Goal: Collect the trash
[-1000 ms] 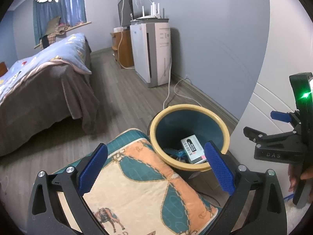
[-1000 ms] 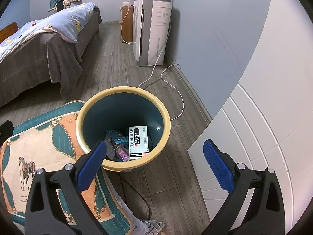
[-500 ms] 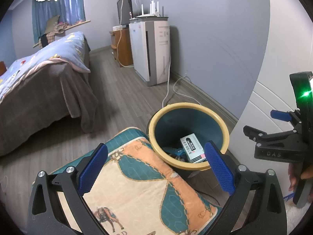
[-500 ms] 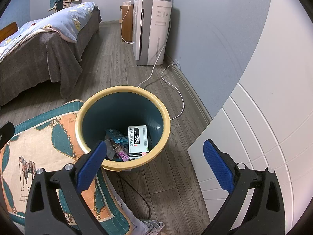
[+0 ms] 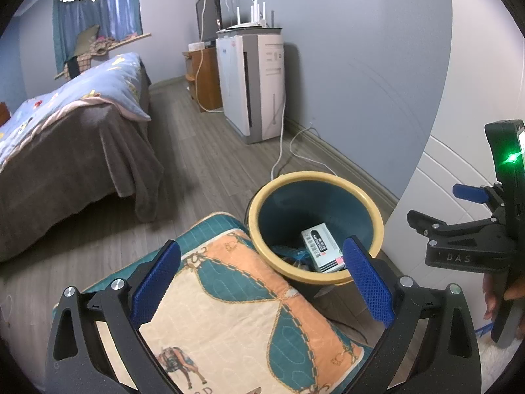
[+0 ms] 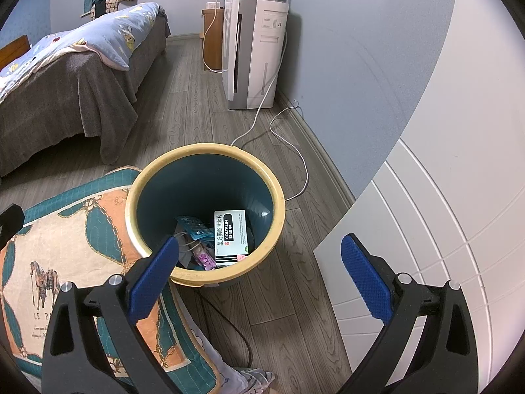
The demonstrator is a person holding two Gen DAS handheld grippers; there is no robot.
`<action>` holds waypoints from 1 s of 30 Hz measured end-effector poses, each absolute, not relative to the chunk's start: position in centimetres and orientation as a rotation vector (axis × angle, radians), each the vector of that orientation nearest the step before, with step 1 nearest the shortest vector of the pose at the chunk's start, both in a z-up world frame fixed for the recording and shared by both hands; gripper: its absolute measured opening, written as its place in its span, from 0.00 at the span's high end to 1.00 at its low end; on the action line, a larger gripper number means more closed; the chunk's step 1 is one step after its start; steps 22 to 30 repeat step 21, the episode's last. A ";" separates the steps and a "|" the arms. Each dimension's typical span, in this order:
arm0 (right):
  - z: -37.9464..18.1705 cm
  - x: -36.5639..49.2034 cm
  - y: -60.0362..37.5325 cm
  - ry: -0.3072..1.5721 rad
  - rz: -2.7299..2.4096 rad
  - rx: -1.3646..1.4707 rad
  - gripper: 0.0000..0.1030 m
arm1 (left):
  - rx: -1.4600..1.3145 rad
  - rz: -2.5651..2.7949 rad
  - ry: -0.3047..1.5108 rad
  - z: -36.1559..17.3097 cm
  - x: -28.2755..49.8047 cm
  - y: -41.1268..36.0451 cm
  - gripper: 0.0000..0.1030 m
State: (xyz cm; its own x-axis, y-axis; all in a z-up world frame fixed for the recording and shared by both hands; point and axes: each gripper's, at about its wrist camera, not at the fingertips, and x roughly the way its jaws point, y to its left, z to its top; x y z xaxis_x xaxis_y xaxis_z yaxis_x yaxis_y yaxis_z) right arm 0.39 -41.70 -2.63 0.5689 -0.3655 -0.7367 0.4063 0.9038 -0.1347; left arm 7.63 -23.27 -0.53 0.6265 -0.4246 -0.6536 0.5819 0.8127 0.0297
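A dark teal trash bin with a yellow rim (image 6: 279, 193) stands on the wood floor; it also shows in the left wrist view (image 5: 377, 226). Inside lie a white medicine box (image 6: 231, 236), also seen from the left (image 5: 321, 248), and some wrappers (image 6: 197, 229). My right gripper (image 6: 259, 282) is open and empty, above the bin's near right side. My left gripper (image 5: 262, 287) is open and empty, over a patterned cushion (image 5: 236, 321) left of the bin. The right gripper's body (image 5: 472, 249) shows at the right edge of the left wrist view.
A bed with a blue quilt (image 5: 65, 124) stands to the left. A white air purifier (image 6: 256, 52) stands by the blue wall, its cable (image 6: 288, 138) trailing on the floor behind the bin. A white panelled door (image 6: 443, 229) is close on the right.
Both grippers have stayed open and drifted only slightly. The bin and its contents have not moved.
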 end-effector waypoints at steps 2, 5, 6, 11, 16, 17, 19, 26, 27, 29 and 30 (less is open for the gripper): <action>-2.7 0.4 -41.7 0.853 -0.454 0.050 0.06 | 0.249 -0.582 0.681 -0.5 7.6 -23.3 0.05; -2.7 0.4 -41.7 0.853 -0.455 0.051 0.06 | 0.248 -0.584 0.681 -0.5 7.6 -23.3 0.05; -2.7 0.4 -41.7 0.851 -0.457 0.051 0.06 | 0.249 -0.584 0.680 -0.5 7.6 -23.3 0.05; -3.0 0.2 -42.2 0.852 -0.460 0.053 0.06 | 0.264 -0.600 0.680 -1.0 7.4 -23.4 0.05; -2.9 0.2 -42.4 0.857 -0.467 0.066 0.06 | 0.271 -0.578 0.711 -1.5 7.5 -23.0 0.05; -2.9 0.2 -42.3 0.862 -0.469 0.067 0.06 | 0.272 -0.571 0.711 -1.3 7.5 -22.8 0.05; -2.9 0.3 -42.1 0.873 -0.472 0.072 0.06 | 0.272 -0.561 0.698 -0.8 7.3 -22.1 0.05; -3.0 0.6 -41.6 0.891 -0.480 0.076 0.06 | 0.267 -0.544 0.685 -0.2 6.8 -21.2 0.05; -3.0 0.6 -41.6 0.891 -0.480 0.076 0.06 | 0.267 -0.544 0.685 -0.2 6.8 -21.2 0.05; -3.0 0.6 -41.6 0.891 -0.480 0.076 0.06 | 0.267 -0.544 0.685 -0.2 6.8 -21.2 0.05; -3.0 0.6 -41.6 0.891 -0.480 0.076 0.06 | 0.267 -0.544 0.685 -0.2 6.8 -21.2 0.05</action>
